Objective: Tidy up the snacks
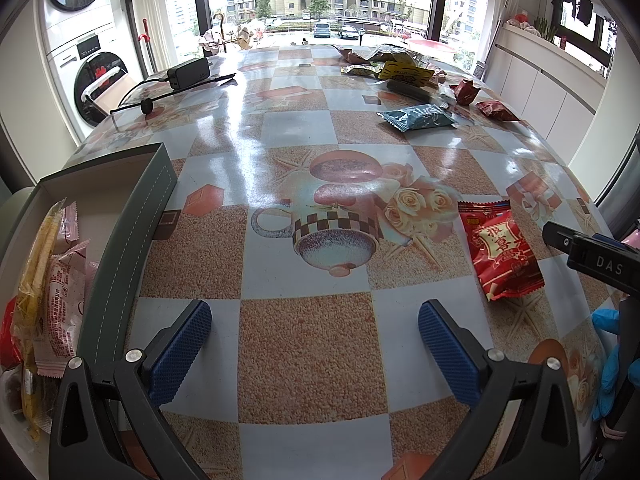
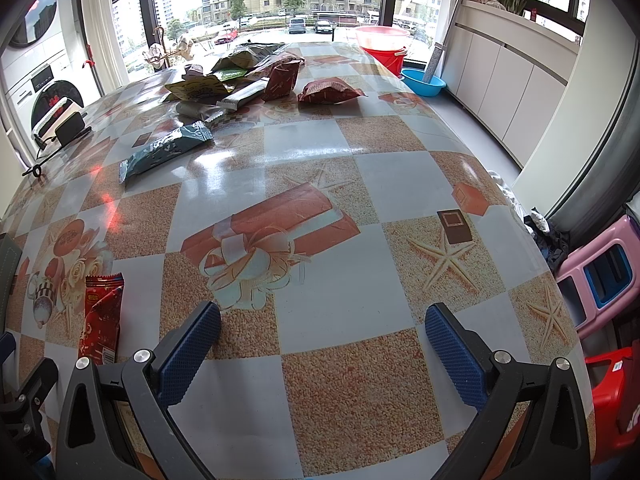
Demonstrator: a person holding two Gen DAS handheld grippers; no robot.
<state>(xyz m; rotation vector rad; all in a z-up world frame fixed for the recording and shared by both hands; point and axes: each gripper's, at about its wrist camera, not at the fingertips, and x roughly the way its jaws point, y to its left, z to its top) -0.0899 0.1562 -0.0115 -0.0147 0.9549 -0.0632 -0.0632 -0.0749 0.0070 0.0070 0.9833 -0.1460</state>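
Snacks wait: we straddle the red packet (image 1: 502, 250) with the right gripper's (image 2: 322, 344) spread, empty fingers; the left gripper (image 1: 314, 340) is likewise released.

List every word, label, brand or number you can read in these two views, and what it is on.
"DAS": on the black body of the right tool.
"65W", faint: on the black charger.
Large Chinese characters on the red snack packet: too distorted to quote.
Print on the pink packet, teal packet and yellow packet: unreadable.
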